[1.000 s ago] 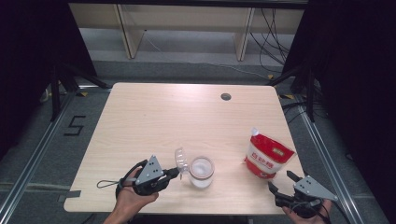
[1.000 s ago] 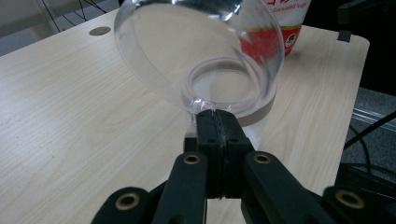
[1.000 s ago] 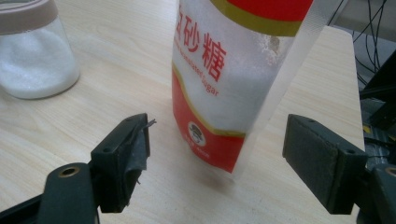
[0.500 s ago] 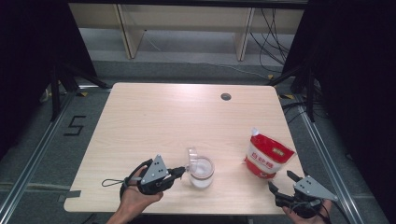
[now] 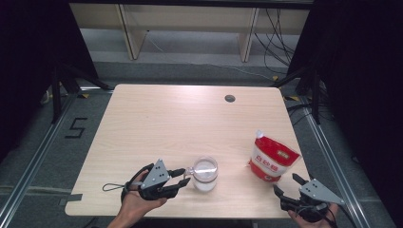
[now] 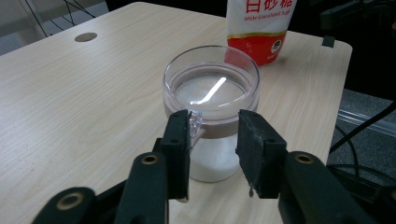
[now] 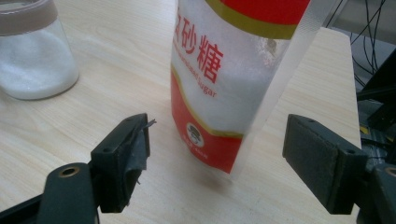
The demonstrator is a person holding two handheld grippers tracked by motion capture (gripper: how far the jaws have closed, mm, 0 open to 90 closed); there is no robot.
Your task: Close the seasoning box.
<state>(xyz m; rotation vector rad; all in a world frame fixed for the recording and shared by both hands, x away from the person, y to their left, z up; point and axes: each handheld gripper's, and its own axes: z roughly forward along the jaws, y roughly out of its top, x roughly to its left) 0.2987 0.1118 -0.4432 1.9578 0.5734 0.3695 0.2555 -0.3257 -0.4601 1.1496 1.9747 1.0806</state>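
Observation:
A glass jar (image 5: 205,175) of white sugar stands near the table's front edge, its clear lid (image 6: 211,88) lying flat on the brown rim. My left gripper (image 5: 184,175) is open just left of the jar, level with the rim. In the left gripper view its jaws stand either side of the lid's small clear tab (image 6: 196,122), the left one close against it. A red and white sugar bag (image 5: 272,159) stands upright at the front right. My right gripper (image 5: 286,183) is open in front of it, and its fingers (image 7: 130,154) flank the bag (image 7: 219,79) without touching.
A round cable hole (image 5: 230,98) is near the table's far edge. The right edge of the table (image 5: 297,142) runs close to the bag. Black cables (image 6: 359,130) hang beyond that edge, and shelving (image 5: 185,19) stands behind the table.
The jar's lid has swung from standing open at the jar's left to lying flat on the rim. My left gripper moved right with it. The right gripper stayed still.

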